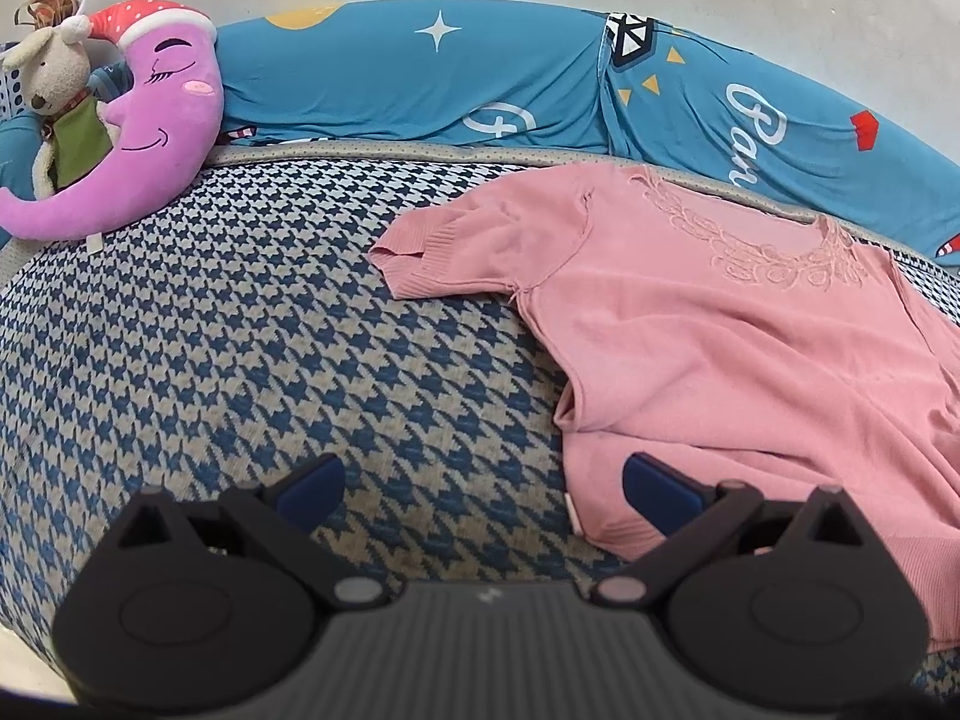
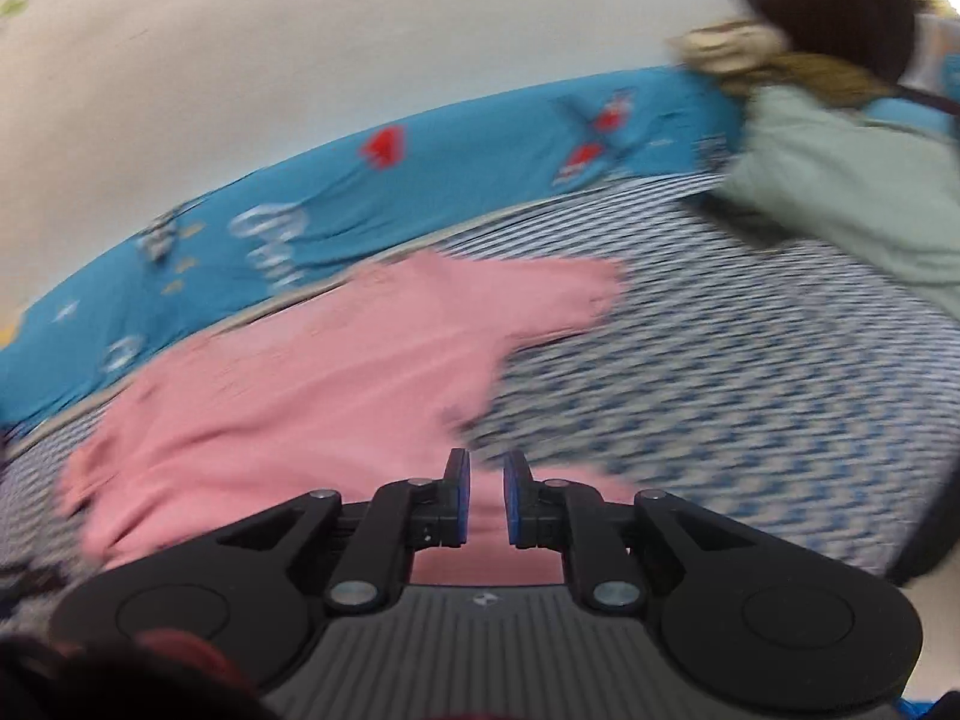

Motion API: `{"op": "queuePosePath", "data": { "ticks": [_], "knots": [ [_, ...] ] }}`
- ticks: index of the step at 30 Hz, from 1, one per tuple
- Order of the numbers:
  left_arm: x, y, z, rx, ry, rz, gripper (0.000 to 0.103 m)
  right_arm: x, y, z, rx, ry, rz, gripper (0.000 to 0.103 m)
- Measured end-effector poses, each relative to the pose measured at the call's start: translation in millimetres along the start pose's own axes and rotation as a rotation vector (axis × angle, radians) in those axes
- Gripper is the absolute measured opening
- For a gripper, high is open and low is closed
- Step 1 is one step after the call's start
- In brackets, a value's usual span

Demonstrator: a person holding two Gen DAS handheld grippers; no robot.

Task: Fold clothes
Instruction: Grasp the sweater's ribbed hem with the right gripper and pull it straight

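The left gripper (image 1: 483, 483) hangs nearest the lens, its blue-padded jaws spread wide and empty, straddling the hem edge of the pink short-sleeved knit top (image 1: 720, 360). That top lies spread flat, front up, on the blue-and-cream houndstooth bed cover (image 1: 270, 330), filling the view from one to four o'clock, one sleeve out toward eleven. The right gripper (image 2: 486, 498) has its jaws nearly closed with a narrow gap, no cloth visibly pinched. No fold appears made; I judge all folding remains.
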State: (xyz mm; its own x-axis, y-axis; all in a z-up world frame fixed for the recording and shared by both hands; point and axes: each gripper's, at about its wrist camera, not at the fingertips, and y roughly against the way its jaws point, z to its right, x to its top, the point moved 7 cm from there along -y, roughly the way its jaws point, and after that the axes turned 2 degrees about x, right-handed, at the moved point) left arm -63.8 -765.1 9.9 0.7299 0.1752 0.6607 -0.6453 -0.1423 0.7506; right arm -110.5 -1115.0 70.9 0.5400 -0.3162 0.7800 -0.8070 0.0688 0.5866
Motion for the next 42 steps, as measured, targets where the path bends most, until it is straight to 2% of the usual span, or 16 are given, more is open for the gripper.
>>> {"op": "queuePosePath", "data": {
  "ticks": [3,12,17,22,28,35,40,42],
  "knots": [
    [1,0,-1,-0.002,0.009,-0.003,0.103,-11,-7,-30,0.088,0.068,-0.028,0.013],
    [5,1,-8,-0.006,0.046,0.0,0.103,-44,-18,-98,0.344,0.152,-0.14,0.014],
    [6,-1,-11,0.001,0.049,-0.011,0.103,-60,-23,-131,0.441,0.209,-0.189,0.026],
    [7,-2,-14,-0.006,0.057,-0.014,0.103,-79,-28,-154,0.47,0.289,-0.229,0.031],
    [7,-2,-16,-0.015,0.066,-0.016,0.103,-90,-38,-167,0.458,0.335,-0.245,0.039],
    [8,-4,-21,-0.012,0.08,-0.017,0.103,-98,-52,-180,0.446,0.369,-0.244,0.04],
    [8,-5,-24,-0.004,0.086,-0.017,0.103,-106,-60,-190,0.43,0.427,-0.226,0.038],
    [8,-6,-25,-0.001,0.088,-0.017,0.103,-109,-61,-194,0.417,0.457,-0.206,0.025]
  ]
}}
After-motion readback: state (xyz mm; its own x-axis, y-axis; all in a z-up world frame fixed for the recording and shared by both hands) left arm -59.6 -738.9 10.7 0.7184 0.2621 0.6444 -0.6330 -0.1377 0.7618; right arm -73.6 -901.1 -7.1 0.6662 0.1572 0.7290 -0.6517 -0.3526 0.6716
